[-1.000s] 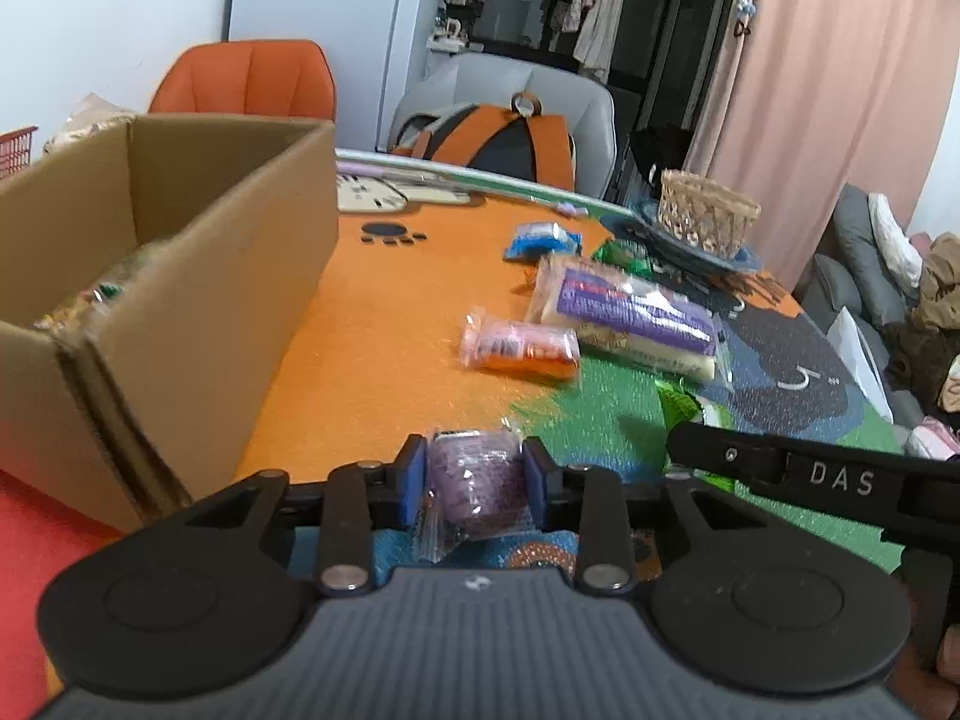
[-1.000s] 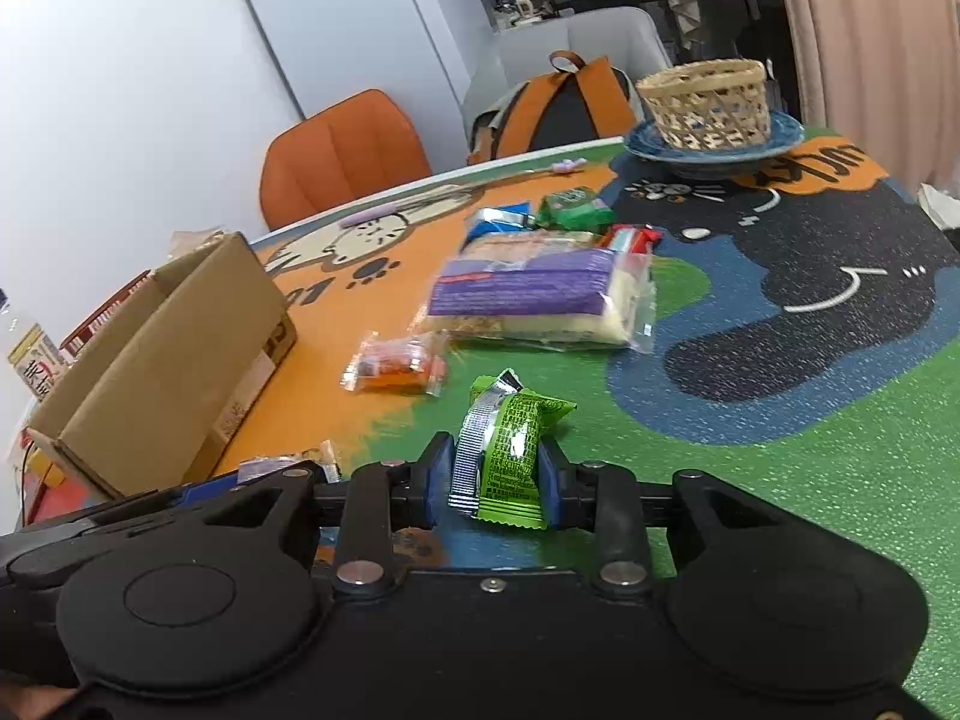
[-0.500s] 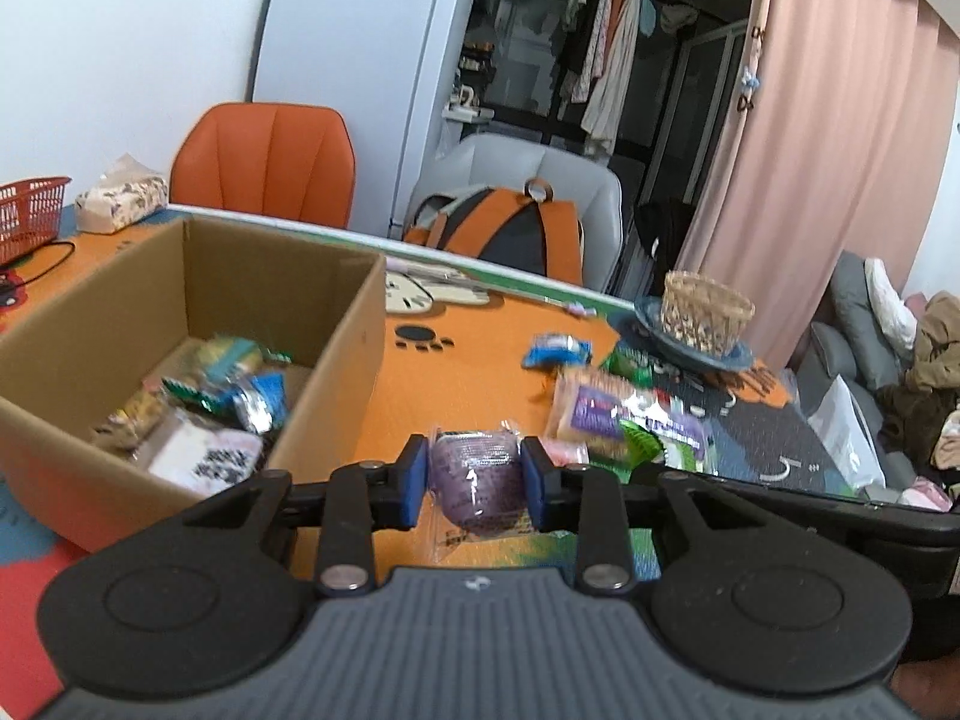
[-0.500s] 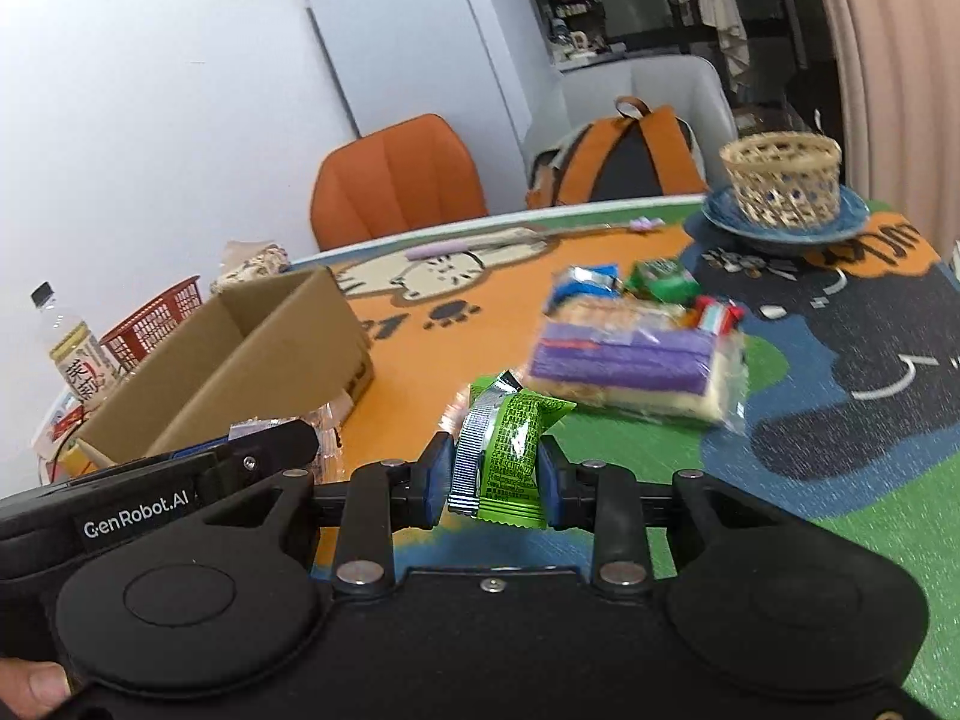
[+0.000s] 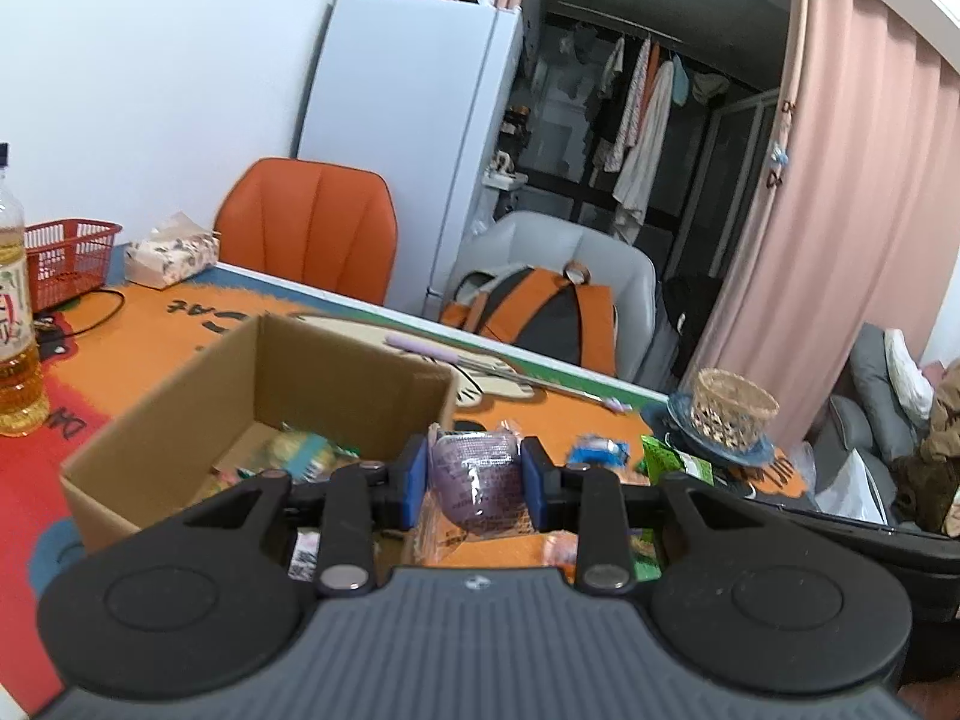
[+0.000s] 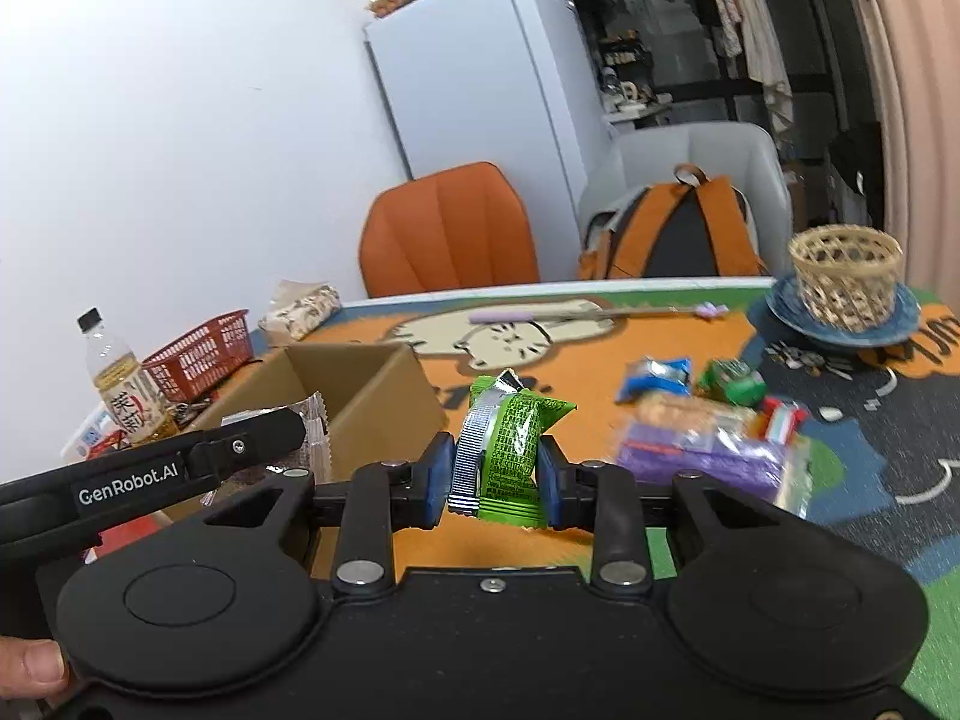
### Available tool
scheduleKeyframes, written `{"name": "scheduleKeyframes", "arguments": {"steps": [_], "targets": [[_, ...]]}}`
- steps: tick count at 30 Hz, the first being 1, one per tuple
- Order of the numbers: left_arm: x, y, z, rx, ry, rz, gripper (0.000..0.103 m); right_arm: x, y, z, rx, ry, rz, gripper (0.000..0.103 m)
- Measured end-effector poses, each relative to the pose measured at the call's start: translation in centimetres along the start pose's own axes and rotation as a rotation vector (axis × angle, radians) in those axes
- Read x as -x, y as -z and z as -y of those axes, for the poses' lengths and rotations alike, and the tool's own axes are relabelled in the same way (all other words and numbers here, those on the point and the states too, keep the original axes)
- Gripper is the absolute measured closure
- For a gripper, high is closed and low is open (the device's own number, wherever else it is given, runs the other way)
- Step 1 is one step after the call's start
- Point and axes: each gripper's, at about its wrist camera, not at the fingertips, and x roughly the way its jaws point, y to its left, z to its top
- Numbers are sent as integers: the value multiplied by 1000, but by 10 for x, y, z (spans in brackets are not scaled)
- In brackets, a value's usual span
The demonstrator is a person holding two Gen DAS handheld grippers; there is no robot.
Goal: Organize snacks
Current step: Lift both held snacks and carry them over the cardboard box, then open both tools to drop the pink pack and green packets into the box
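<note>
My left gripper is shut on a purple snack packet, held in the air by the near right corner of the open cardboard box, which holds several snacks. My right gripper is shut on a green snack packet, held above the mat to the right of the box. A large purple-labelled pack, a blue packet and a small green packet lie on the mat. The left gripper's body shows at the left of the right wrist view.
A wicker basket on a blue plate stands at the far right of the table. A bottle of yellow drink, a red basket and a tissue pack are at the far left. Chairs and a backpack stand behind the table.
Both grippers have risen with their packets and shifted left toward the box. The view now looks down into the box from higher up.
</note>
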Motion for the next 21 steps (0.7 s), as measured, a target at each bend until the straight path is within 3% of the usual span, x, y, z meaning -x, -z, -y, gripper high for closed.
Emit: {"name": "scheduleKeyframes", "arguments": {"steps": [21], "targets": [[-8, -35, -81, 94, -82, 12, 71, -39, -24, -55, 78, -73, 11, 72]]}}
